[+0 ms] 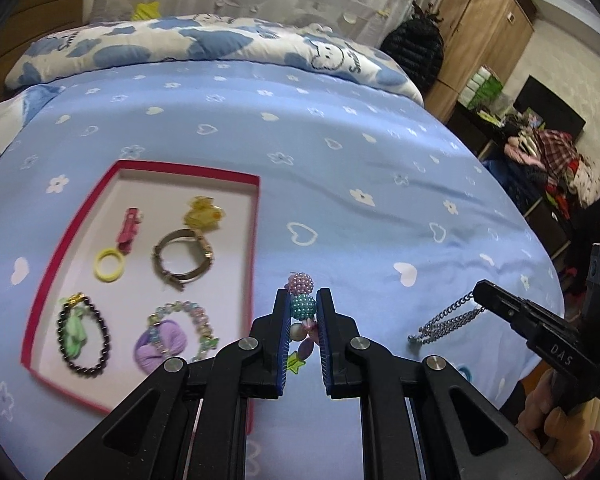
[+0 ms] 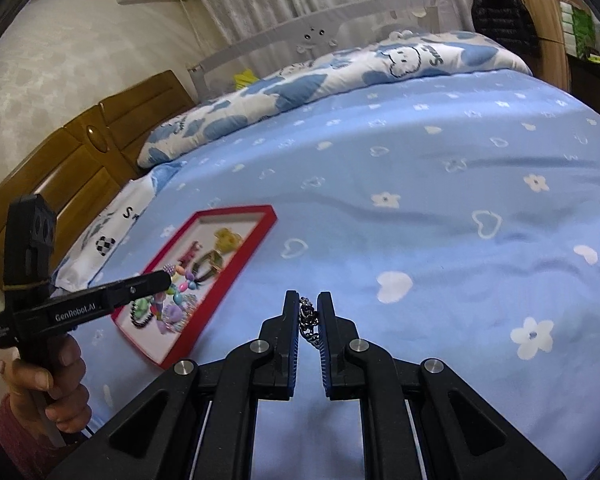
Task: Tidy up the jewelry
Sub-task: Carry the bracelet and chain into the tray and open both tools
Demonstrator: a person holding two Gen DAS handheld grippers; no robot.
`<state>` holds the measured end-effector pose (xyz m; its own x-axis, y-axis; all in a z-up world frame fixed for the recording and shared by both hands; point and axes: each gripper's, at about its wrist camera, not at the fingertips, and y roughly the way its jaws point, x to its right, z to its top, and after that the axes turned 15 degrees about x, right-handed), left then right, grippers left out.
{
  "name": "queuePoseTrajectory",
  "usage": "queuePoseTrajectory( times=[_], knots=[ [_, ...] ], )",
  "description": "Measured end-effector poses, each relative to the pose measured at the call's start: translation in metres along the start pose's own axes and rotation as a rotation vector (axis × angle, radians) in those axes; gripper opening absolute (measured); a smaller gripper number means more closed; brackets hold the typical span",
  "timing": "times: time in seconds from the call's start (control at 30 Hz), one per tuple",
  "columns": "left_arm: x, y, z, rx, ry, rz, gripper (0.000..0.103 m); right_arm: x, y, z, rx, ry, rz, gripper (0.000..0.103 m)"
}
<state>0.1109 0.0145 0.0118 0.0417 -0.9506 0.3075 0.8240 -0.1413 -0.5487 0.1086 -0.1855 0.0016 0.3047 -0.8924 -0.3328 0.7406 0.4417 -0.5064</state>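
A beaded bracelet (image 1: pixel 302 312) is clamped in the left gripper (image 1: pixel 302 300), held just right of the red tray (image 1: pixel 256 216). The tray lies to its left, nearer this hand. A metal chain (image 2: pixel 309 320) is pinched by the right gripper (image 2: pixel 309 308), farther off.

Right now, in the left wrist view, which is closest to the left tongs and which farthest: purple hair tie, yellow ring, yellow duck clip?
From the left tongs:
1. Purple hair tie, near corner of the red tray.
2. Yellow ring, tray's middle left.
3. Yellow duck clip, far end.
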Motion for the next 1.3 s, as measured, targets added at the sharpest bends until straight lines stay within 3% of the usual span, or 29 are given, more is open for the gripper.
queuePoseTrajectory(
  times=[0.67,1.07,1.3],
  knots=[
    [-0.063,-0.065,0.005,0.088,-0.093,0.094,0.011,-0.080,0.018,0.032,0.055,-0.082,0.170,0.008],
    [-0.096,-0.078,0.004,0.098,-0.141,0.149,0.011,-0.135,0.041,0.046,0.065,-0.115,0.283,0.008],
    [-0.113,-0.070,0.003,0.077,-0.162,0.173,0.011,-0.159,0.062,0.037,0.022,-0.119,0.332,0.008]
  ],
)
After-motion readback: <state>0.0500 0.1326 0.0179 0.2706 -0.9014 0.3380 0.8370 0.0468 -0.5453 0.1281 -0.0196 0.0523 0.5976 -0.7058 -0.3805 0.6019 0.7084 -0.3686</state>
